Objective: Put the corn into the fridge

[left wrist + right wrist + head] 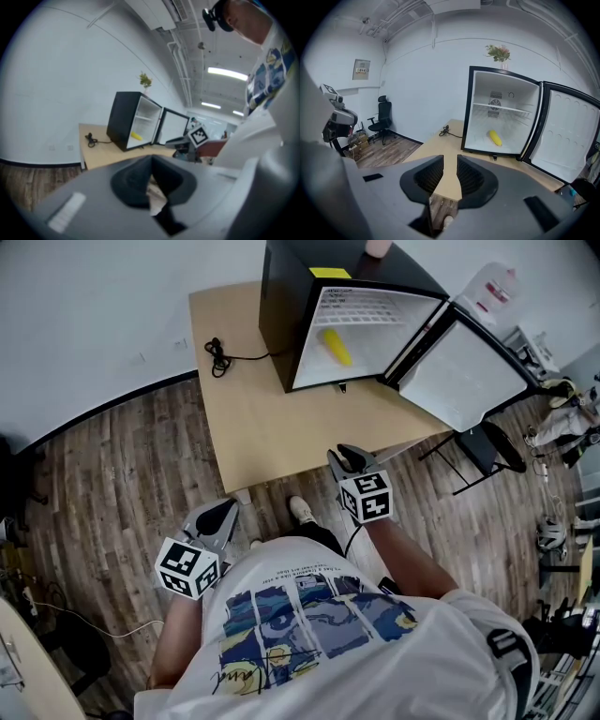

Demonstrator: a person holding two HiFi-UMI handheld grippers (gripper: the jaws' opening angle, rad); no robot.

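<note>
The yellow corn (337,346) lies on the floor of the small black fridge (281,306), whose door (464,367) stands wide open to the right. The same corn (495,138) shows in the right gripper view and, small, the corn (136,136) in the left gripper view. My right gripper (341,456) hovers at the table's near edge, well short of the fridge; its jaws (450,160) are shut on nothing. My left gripper (228,507) hangs lower left over the floor, jaws (151,160) shut and empty.
The fridge stands at the back of a light wooden table (253,418). A black cable (217,354) lies coiled by the fridge's left side. A plant (499,52) tops the fridge. One office chair (487,446) stands right of the table, another chair (379,123) far left.
</note>
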